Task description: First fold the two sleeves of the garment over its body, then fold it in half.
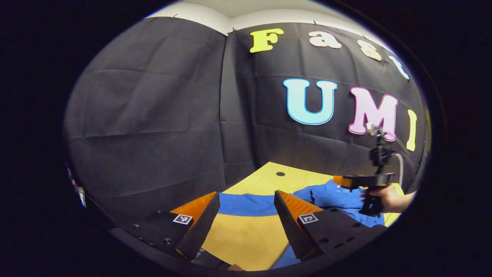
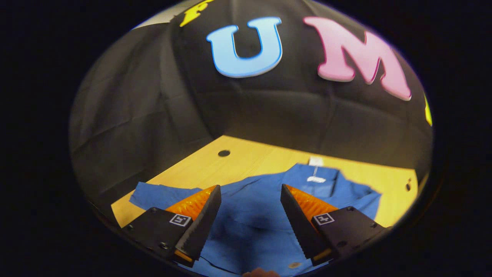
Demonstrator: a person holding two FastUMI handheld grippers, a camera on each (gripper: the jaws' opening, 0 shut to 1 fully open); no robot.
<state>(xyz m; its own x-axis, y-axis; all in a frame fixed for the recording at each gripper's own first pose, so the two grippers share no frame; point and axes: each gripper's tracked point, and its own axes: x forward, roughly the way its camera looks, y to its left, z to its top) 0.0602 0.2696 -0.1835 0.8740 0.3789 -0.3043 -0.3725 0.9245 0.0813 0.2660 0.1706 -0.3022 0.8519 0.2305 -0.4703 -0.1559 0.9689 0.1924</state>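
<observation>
A blue shirt (image 2: 265, 215) is spread on the wooden bench (image 2: 261, 157), its collar toward the far edge by the booth wall and one sleeve (image 2: 161, 195) reaching out toward the bench's left edge. The right tongs (image 2: 250, 209) are held above the shirt's body with their fingers wide apart and nothing between them, probably so that a fold can be started from the middle. In the left gripper view, the left tongs (image 1: 246, 213) are likewise spread and empty, held over bare bench near the left edge, where a sleeve (image 1: 246, 204) lies just ahead; this placing suits a reach for that sleeve. The right gripper view gives the collar, its white label (image 2: 316, 179) and a cable hole (image 2: 223, 153) in the bench. The left gripper view adds the other gripper (image 1: 363, 181) from the side, with the hand (image 1: 388, 198) that grips it, above bunched blue cloth.
</observation>
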